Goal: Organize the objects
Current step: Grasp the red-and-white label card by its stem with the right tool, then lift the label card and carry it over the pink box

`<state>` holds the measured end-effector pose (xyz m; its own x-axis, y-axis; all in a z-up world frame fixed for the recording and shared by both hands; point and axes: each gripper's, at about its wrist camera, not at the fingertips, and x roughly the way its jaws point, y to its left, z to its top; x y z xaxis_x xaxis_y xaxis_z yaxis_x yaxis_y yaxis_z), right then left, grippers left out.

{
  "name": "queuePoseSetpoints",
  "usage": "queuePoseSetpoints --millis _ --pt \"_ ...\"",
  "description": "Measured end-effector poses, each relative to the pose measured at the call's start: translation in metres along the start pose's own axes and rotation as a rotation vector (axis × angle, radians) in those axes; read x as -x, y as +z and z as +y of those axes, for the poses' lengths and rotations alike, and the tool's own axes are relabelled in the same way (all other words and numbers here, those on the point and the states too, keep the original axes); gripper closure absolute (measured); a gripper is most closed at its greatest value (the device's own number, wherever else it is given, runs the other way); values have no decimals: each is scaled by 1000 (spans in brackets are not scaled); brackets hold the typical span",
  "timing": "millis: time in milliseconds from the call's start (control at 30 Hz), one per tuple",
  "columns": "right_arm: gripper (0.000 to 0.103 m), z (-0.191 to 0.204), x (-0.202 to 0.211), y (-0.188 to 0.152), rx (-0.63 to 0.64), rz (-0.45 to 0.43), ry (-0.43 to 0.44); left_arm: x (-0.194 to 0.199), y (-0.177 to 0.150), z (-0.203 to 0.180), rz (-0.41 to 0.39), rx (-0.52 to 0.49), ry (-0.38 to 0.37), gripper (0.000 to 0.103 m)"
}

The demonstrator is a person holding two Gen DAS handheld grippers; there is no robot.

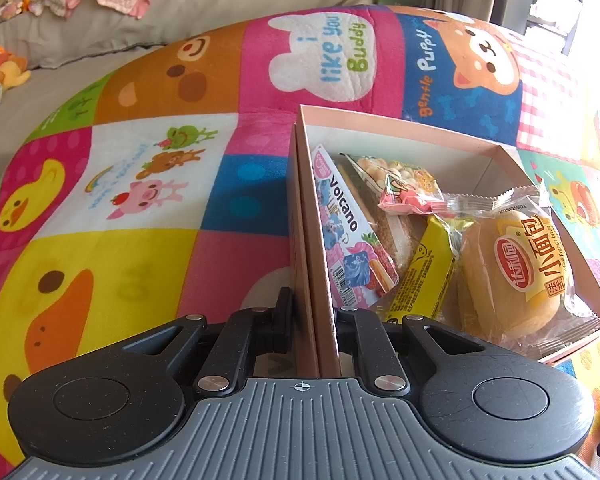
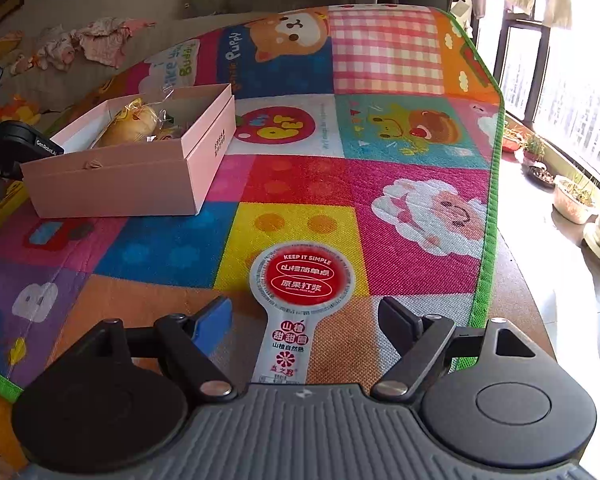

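A pink cardboard box (image 1: 400, 124) sits on the colourful play mat and holds several snack packs: a wrapped bun (image 1: 516, 276), a yellow pack (image 1: 424, 276), a "Volcano" pack (image 1: 340, 216) and a small biscuit bag (image 1: 396, 184). My left gripper (image 1: 312, 320) is shut on the box's near left wall. In the right wrist view the box (image 2: 140, 176) lies at the left. My right gripper (image 2: 306, 316) is open, its fingers on either side of a paddle-shaped hawthorn snack pack (image 2: 300, 292) with a red round label, lying flat on the mat.
The play mat (image 2: 400, 168) covers the surface; its green edge (image 2: 488, 240) runs along the right, with bare wood beyond. A beige sofa (image 1: 100, 40) with clothes and soft toys lies behind. Plant pots (image 2: 572, 196) stand by the window at the right.
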<state>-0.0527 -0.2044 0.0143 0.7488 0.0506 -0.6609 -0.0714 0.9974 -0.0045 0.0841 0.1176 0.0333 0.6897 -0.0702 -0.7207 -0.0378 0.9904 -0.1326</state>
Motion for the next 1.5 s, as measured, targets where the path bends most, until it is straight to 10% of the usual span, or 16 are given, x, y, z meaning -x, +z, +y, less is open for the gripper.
queuePoseSetpoints --millis 233,633,1200,1500 --pt "41 2 -14 13 -48 18 -17 0 0 1 0 3 -12 89" --pt "41 2 32 18 -78 -77 18 0 1 2 7 8 -10 89" --pt "41 7 106 131 -18 -334 130 -1 1 3 8 7 -13 88" --pt "41 37 34 198 -43 -201 245 0 0 5 2 15 -33 88"
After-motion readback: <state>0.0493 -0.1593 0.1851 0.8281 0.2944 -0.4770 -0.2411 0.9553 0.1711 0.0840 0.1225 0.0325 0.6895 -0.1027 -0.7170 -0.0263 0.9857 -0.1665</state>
